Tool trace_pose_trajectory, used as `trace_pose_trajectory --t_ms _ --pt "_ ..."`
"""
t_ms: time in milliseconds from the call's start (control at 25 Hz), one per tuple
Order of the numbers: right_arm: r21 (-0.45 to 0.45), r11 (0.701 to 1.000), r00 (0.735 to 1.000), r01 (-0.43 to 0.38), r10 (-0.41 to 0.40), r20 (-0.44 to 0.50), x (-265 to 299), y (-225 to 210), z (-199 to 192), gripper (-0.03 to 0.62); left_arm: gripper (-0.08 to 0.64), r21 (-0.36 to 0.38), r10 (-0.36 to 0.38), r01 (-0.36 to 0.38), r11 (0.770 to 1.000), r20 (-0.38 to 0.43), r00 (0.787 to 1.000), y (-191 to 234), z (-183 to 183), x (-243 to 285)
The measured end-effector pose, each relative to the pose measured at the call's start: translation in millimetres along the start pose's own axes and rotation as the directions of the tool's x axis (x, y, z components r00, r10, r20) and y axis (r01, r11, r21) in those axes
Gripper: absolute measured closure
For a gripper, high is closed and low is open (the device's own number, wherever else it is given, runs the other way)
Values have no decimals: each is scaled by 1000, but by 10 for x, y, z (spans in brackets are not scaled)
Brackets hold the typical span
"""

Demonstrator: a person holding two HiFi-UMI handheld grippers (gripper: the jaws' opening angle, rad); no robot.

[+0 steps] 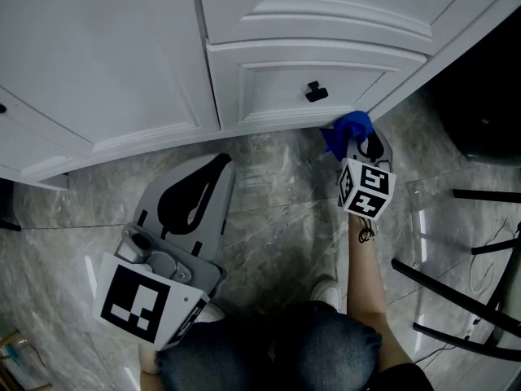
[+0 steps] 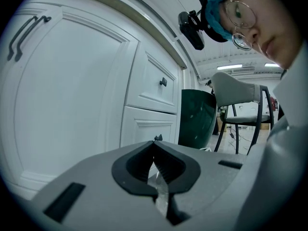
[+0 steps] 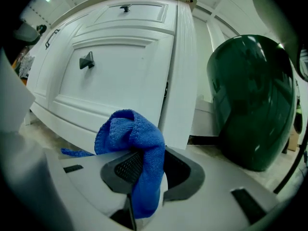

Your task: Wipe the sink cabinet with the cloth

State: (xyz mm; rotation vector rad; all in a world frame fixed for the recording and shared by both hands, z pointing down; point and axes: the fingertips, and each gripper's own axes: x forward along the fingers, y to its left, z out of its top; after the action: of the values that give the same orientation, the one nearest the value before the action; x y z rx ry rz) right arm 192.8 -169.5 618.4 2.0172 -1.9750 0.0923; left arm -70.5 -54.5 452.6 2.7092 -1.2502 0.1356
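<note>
**Right tool (image 3: 144,166) clenching the blue cloth (image 3: 131,129) at the cabinet's lower corner**

The right tool is gripping the cloth, which is bunching above its jaws and hanging down between them. It is holding the cloth low, just beside the bottom right corner of the white sink cabinet (image 1: 122,55), under the drawer with the black knob (image 1: 316,92). The left tool (image 2: 156,170) is hovering well apart, clenched on nothing, facing the cabinet. A dark green bin (image 3: 250,100) is standing beside the cabinet.

- Grey marbled floor tiles (image 1: 277,206) — glossy, pale-veined.
- Dark green bin (image 3: 252,100) standing on that floor.
- Grey-backed chair (image 2: 236,91) on black legs — strip lights (image 2: 230,67) overhead.
</note>
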Motion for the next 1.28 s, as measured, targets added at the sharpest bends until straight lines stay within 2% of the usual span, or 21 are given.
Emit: trace_pose_trajectory --t_ms 120,200,360,440,560,640,720,760,880,1040,1200,1280 --pt "-12 1000 1000 -3 3 -11 16 -42 -16 476 557 18 -4 5 1000 -35 999 38 97 2" --pt "10 1000 1000 -7 8 -24 41 -88 -25 476 557 35 -19 20 999 -41 999 16 240 53" --pt "16 999 997 -51 52 -60 -23 -96 25 476 557 75 -50 51 996 -15 999 -160 631 198" --pt "30 996 996 -88 89 -31 -208 -150 234 476 557 64 -68 67 996 9 998 -243 858 248" --pt "25 988 988 -154 153 36 -564 -339 826 476 557 70 -76 71 995 58 995 -323 1247 291" --pt "-10 987 985 -158 159 73 -734 -524 1306 476 557 165 -90 80 983 57 994 -393 1454 358" --pt "-45 990 983 -131 136 122 -852 -740 1831 476 557 261 -111 98 960 37 993 -488 1604 498" --pt "-57 992 980 -115 122 154 -910 -841 2102 476 557 270 -125 109 957 42 991 -545 1684 579" --pt "-93 993 960 -71 93 265 -1106 -1044 2904 476 557 223 -194 169 960 93 977 -753 1928 756" --pt "-116 993 922 -31 73 381 -1270 -1181 3847 476 557 251 -226 190 949 125 966 -875 2071 841" --pt "-161 986 896 38 38 443 -1353 -1260 4520 476 557 275 -311 270 923 116 943 -962 1974 885" --pt "-177 981 879 85 10 477 -1435 -1292 4766 476 557 268 -332 293 918 111 937 -966 1916 902"
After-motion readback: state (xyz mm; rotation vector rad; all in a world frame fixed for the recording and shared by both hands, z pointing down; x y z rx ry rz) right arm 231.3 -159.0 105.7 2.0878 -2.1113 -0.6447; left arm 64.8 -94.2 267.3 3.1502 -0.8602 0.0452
